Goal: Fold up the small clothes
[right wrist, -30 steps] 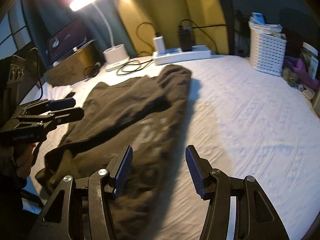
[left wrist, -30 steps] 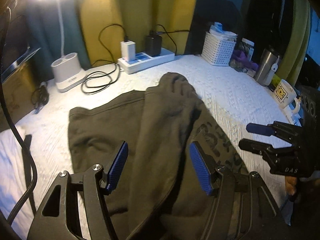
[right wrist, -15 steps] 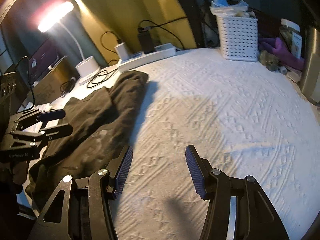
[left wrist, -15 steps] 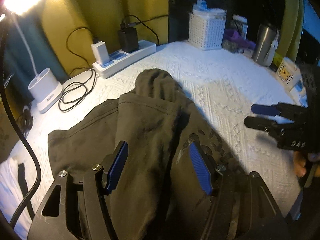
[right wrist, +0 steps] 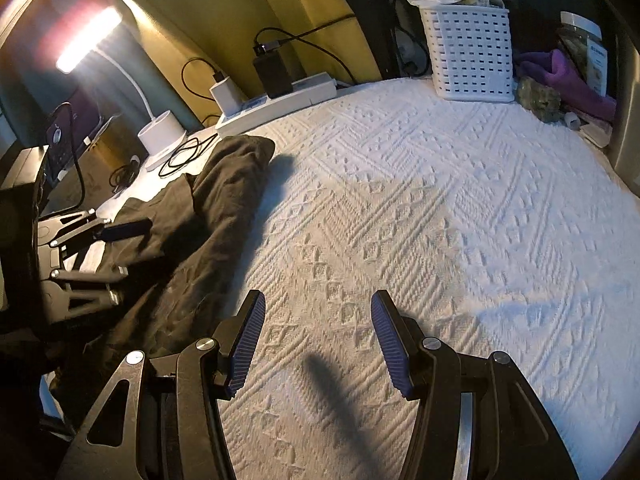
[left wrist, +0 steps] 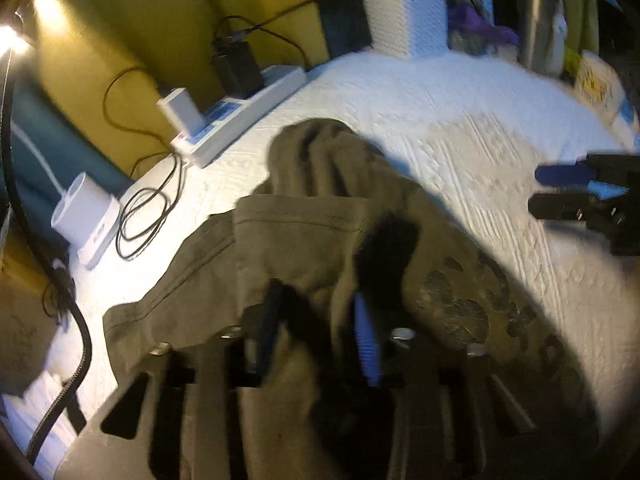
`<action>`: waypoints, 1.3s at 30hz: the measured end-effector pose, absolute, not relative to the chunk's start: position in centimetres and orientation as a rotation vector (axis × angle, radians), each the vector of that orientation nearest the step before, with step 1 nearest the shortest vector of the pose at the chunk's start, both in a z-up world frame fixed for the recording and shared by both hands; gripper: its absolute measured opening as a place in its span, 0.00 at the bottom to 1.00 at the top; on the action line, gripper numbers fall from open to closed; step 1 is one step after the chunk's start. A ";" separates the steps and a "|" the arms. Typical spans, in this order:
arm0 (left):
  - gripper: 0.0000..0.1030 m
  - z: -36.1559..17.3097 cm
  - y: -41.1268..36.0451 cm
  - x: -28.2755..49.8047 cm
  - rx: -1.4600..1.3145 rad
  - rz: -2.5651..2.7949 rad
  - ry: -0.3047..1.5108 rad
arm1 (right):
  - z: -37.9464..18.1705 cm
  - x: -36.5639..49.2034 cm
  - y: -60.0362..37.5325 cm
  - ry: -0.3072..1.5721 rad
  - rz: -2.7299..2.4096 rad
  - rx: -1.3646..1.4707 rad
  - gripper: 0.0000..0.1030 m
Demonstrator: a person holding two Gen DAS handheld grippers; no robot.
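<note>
The white textured bedspread is lying mostly bare: from the middle out to the right it is offering a wide open stretch, running back to the far edge where a white perforated basket is standing beside a purple cloth. Along the far left edge a white power strip with plugged-in chargers is sitting, and a lit desk lamp is standing left of it with a coiled black cable just beside its base, so room there is tighter.

The dark olive-brown garment is lying on the left part of the bed, reaching from the near edge toward the power strip without touching it. It is looking rumpled, with one layer folded over another, a stitched hem running across the upper fold, and a worn dark print showing on its right side. Its far end is bunching into soft ridges.

The left tongs are closing over the near part of the garment, with a raised fold of cloth between the blue pads; motion blur is hiding whether the pads are pressing it. The right tongs are hovering over bare bedspread just right of the garment, standing moderately wide with nothing between them.
</note>
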State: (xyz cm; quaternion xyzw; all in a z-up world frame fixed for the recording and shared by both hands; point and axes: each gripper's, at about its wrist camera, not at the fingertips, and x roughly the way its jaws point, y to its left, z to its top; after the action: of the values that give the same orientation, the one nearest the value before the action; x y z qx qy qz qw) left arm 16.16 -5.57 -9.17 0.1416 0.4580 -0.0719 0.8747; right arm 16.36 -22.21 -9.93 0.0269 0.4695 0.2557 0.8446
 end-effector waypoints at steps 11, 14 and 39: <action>0.02 -7.1 4.1 14.7 0.005 -0.029 0.859 | -9.5 16.9 -18.6 1.003 0.550 -0.002 0.56; 0.02 -7.2 6.9 14.4 -0.062 0.000 0.846 | -9.1 16.8 -17.1 1.000 0.566 -0.024 0.56; 0.58 -8.9 13.0 9.2 -0.304 -0.073 0.893 | -9.1 14.4 -9.7 1.034 0.587 -0.147 0.56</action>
State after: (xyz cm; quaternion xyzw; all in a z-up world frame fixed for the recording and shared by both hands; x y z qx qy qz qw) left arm 9.21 12.99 -8.87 -0.1466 0.4300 -0.0354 0.8901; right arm 14.42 -9.74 -9.09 -0.0691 0.4865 0.2764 0.8259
